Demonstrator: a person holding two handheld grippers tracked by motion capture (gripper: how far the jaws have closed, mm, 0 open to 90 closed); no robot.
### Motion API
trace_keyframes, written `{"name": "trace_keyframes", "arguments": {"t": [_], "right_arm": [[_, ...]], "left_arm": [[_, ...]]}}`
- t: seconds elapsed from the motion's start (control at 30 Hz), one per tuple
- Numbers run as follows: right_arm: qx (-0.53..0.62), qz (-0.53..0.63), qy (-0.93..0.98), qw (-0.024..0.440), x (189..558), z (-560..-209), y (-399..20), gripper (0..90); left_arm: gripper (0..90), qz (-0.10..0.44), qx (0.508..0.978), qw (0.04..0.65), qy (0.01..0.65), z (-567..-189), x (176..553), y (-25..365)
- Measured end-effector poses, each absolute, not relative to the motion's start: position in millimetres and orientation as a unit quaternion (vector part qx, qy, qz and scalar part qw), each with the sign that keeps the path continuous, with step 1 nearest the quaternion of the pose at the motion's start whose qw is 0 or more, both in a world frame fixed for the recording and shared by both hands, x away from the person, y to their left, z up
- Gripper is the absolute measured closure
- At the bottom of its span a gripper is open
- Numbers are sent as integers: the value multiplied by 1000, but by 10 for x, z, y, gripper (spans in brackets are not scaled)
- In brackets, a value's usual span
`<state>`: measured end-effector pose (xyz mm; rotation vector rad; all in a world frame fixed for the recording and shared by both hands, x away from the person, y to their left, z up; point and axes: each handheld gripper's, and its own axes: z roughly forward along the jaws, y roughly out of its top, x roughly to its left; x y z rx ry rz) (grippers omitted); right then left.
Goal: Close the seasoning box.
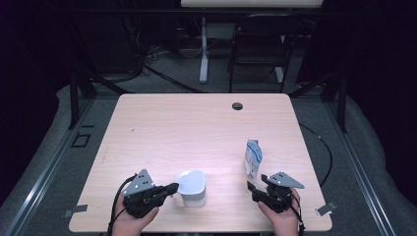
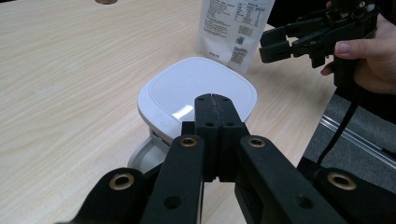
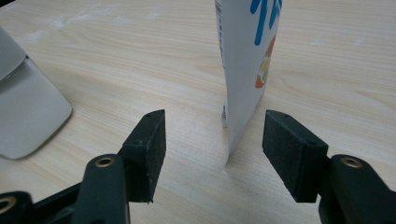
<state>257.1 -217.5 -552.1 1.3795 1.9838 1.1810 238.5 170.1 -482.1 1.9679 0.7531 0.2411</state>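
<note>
The right gripper [image 3: 212,154], jaws spread, faces the upright pouch [image 3: 247,70] at centre frame without touching it, so the step looks like the approach to a grasp; next it must advance and close on the pouch's thin edge. At lower left of the high view the left gripper [image 1: 173,187], clenched on nothing, rests at the white lidded container [image 1: 192,184], which stands clear of the path.

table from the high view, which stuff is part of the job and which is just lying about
In the job:
- white lidded container, left tongs shut, tips at its lid
- standing pouch, right tongs open, just short of its edge

Lying about:
- folding chair behind the table
- cable hole in the tabletop
- tape marks on the floor
</note>
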Motion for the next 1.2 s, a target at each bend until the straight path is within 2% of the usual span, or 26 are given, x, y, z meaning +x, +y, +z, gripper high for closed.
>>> {"name": "trace_keyframes", "arguments": {"t": [0.47,0.87,1.07,1.2], "right_arm": [[499,430,719,221,2574,-5521,-2177,396],[500,431,719,219,2580,-5523,-2184,397],[500,430,719,218,2580,-5524,-2182,396],[501,430,719,217,2581,-5525,-2184,396]], "left_arm": [[900,104,803,492,320,-4809,2399,1810],[878,118,787,490,355,-4854,2464,2037],[846,130,775,488,379,-4896,2520,2213],[792,136,763,488,401,-4961,2572,2357]]}}
